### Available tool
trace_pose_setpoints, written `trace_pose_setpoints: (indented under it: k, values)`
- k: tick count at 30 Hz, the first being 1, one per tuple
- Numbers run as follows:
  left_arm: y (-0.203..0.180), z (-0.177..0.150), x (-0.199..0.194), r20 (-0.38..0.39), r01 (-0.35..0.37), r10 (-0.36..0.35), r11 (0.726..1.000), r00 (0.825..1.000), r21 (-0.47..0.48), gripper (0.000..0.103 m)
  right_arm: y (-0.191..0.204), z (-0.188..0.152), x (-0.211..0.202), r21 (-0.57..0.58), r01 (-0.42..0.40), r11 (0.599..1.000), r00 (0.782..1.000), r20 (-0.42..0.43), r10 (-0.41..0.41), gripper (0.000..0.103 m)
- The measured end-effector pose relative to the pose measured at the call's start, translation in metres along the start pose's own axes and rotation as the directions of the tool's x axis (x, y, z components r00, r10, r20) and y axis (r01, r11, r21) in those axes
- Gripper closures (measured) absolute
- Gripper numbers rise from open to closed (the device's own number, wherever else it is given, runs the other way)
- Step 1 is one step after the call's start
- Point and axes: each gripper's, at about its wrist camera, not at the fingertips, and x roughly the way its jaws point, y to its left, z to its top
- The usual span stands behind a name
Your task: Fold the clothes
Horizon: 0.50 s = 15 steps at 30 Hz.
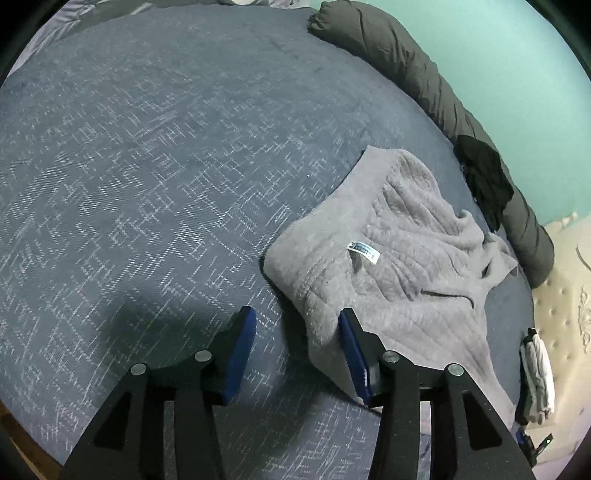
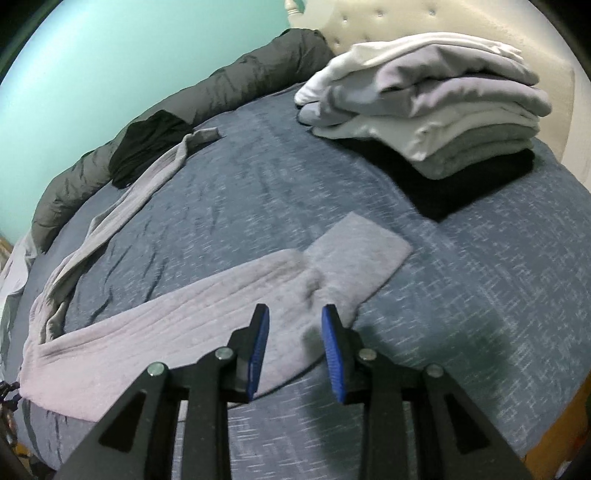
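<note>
We see a grey quilted fleece garment [image 1: 391, 258] spread inside out on the blue-grey patterned bedspread [image 1: 147, 166], its small white label [image 1: 364, 252] facing up near its middle. Our left gripper [image 1: 297, 325] hangs with its blue-padded jaws apart and empty at the garment's near edge, the one fingertip [image 1: 349, 332] against the fleece, the other over bare bedspread. Our right gripper [image 2: 295, 325] is likewise spread wide and holds nothing, poised over one long leg or sleeve of the garment, just short of its smooth grey cuff [image 2: 362, 247]. Beyond the garment, a rolled dark olive duvet [image 2: 184, 107] lines the turquoise wall [image 2: 92, 55], with a crumpled black cloth [image 2: 147, 147] against it, touching the garment's far limb. Past the cuff, well apart, stands a stack of folded white, grey and black clothes [image 2: 432, 107] before a cream tufted headboard [image 2: 388, 18].
</note>
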Motion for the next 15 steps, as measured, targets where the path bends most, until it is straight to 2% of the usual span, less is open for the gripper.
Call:
trace_pose_setpoints:
  k: [3,5,11,15]
  values:
    - [-0.002,0.002,0.003,0.005,0.008,-0.008,1.000,1.000,0.002,0.054,0.008,-0.004,0.002,-0.006,-0.013,1.000,1.000,-0.007,0.013,0.074]
    - [-0.009,0.004,0.005,0.008,0.017,-0.017,1.000,1.000,0.010,0.073,0.012,-0.006,0.004,-0.014,-0.017,1.000,1.000,-0.015,0.017,0.074]
    - [-0.045,0.015,-0.003,0.042,0.053,-0.057,0.995,0.997,0.086,0.073,0.021,-0.009,0.007,-0.021,-0.034,0.999,0.999,-0.018,0.034,0.074]
    - [-0.044,0.018,-0.015,0.072,0.061,-0.067,0.995,0.995,0.076,0.071,0.026,-0.010,0.005,-0.026,-0.048,0.998,0.999,-0.011,0.048,0.074]
